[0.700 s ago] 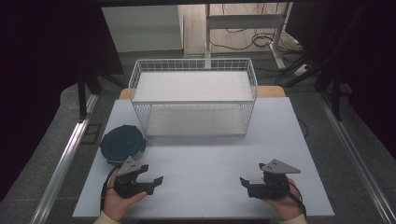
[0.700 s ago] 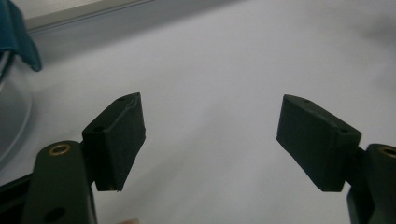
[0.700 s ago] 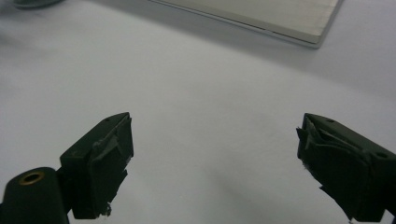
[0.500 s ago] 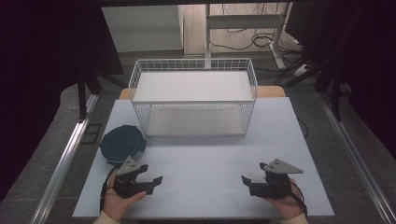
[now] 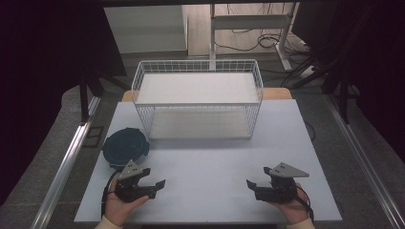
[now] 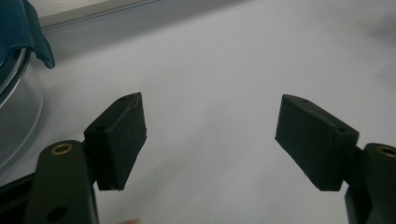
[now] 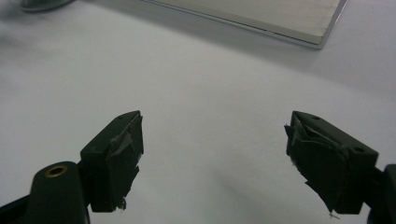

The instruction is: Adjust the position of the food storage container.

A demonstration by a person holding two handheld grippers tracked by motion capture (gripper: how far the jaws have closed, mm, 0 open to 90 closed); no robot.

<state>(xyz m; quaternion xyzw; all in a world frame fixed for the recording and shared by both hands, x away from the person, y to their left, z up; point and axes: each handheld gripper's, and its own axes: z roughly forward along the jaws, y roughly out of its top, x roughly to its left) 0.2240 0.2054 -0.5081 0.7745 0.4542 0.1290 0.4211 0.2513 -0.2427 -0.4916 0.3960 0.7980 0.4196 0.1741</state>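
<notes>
One round container (image 5: 125,148) with a dark blue clip lid is set on the white table (image 5: 210,191) near its left edge, just ahead of the left gripper (image 5: 154,187) and just beside the lower left corner of the wire rack (image 5: 198,100). It is taken as the thing to be handled, being nearest to a gripper. In the left gripper view its clear wall and a blue lid tab (image 6: 39,44) are seen at the upper left, off the line of the jaws, so it is not yet lined up for a grasp.

Nothing is held. The left gripper's jaws are spread wide with bare table between them; the right gripper (image 5: 254,187) is likewise released, its worn pads (image 7: 119,154) apart and empty. Both are parked low near the front edge, well apart from each other, which reads as a rest or start stance that keeps the middle of the table free.

Each gripper is cupped from below by a hand (image 5: 122,210), with the forearms coming in from the bottom edge. Both sets of jaws are pointed inward toward the table's centre, roughly level and close to the surface. In the right gripper view the base shelf of the rack (image 7: 261,16) is seen ahead. The rack's two white shelves are bare, so a placement spot is judged to be open there.
</notes>
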